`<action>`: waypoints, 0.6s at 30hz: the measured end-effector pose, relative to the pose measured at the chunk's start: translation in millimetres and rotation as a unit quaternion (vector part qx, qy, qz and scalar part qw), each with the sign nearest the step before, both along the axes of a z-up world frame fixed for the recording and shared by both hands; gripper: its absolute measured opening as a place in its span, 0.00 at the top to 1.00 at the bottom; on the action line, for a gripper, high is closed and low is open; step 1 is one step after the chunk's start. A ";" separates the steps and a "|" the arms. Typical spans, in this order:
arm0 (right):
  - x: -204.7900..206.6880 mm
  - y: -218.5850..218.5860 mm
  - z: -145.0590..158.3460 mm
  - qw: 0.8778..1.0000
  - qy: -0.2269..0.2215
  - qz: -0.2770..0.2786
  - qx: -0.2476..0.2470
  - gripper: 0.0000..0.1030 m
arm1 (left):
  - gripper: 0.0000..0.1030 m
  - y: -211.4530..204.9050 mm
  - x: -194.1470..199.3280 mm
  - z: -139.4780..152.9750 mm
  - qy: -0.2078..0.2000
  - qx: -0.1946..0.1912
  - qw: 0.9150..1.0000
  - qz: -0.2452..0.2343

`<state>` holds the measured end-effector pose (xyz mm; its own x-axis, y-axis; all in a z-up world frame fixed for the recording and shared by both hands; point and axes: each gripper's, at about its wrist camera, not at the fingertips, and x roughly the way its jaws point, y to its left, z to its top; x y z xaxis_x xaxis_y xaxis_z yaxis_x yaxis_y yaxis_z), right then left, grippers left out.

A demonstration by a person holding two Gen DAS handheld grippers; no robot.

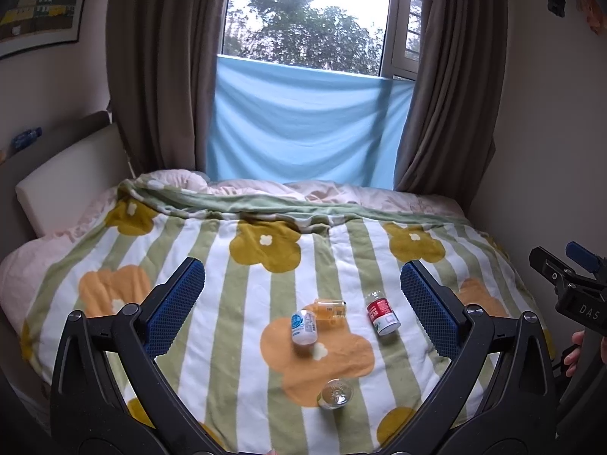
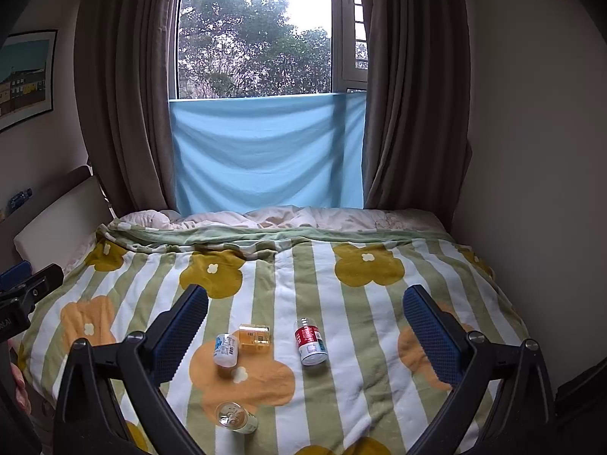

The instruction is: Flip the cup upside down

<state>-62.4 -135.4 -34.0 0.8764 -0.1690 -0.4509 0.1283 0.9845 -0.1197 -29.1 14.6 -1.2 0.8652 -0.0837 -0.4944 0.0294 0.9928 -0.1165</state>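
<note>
The left hand-held gripper (image 1: 302,295) hangs above the bed with its blue-padded fingers (image 1: 174,305) spread wide and nothing between them; the right hand-held gripper (image 2: 305,322) hovers alongside it, equally wide and empty. Below both lies the striped flower blanket (image 1: 242,288) that covers the bed, and the large orange flower (image 1: 322,356) printed on it serves as the landmark. The clear glass cup (image 1: 334,393) sits at the near edge of that flower, closest to the cameras; it seems to lie tipped on the soft cloth with one round end facing the lens, though whether that end is the mouth or the base cannot be told. At the far left edge of the flower rests a small white bottle with a blue label (image 1: 303,327), tilted, and just beyond it, touching or nearly so, lies an amber jar (image 1: 331,309) on its side. To the far right of the flower, apart from the others, a red-and-white bottle (image 1: 382,313) lies slanted on a white stripe. Well beyond the flower, a light blue cloth (image 1: 303,125) hangs across the lower window between brown curtains (image 1: 159,68).
</note>
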 end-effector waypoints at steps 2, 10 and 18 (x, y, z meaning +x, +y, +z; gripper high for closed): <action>0.9 0.0 0.0 1.000 0.001 0.000 0.000 0.00 | 0.00 -0.4 0.4 -0.4 -0.002 0.002 1.000 0.001; 0.4 -0.6 -0.2 1.000 0.001 -0.001 0.000 0.00 | 0.00 -7.1 -14.0 5.7 -0.045 0.031 0.998 0.029; 0.3 -1.0 -0.6 1.000 0.002 -0.001 0.000 0.00 | 0.00 -12.2 -17.7 8.9 -0.063 0.043 0.996 0.044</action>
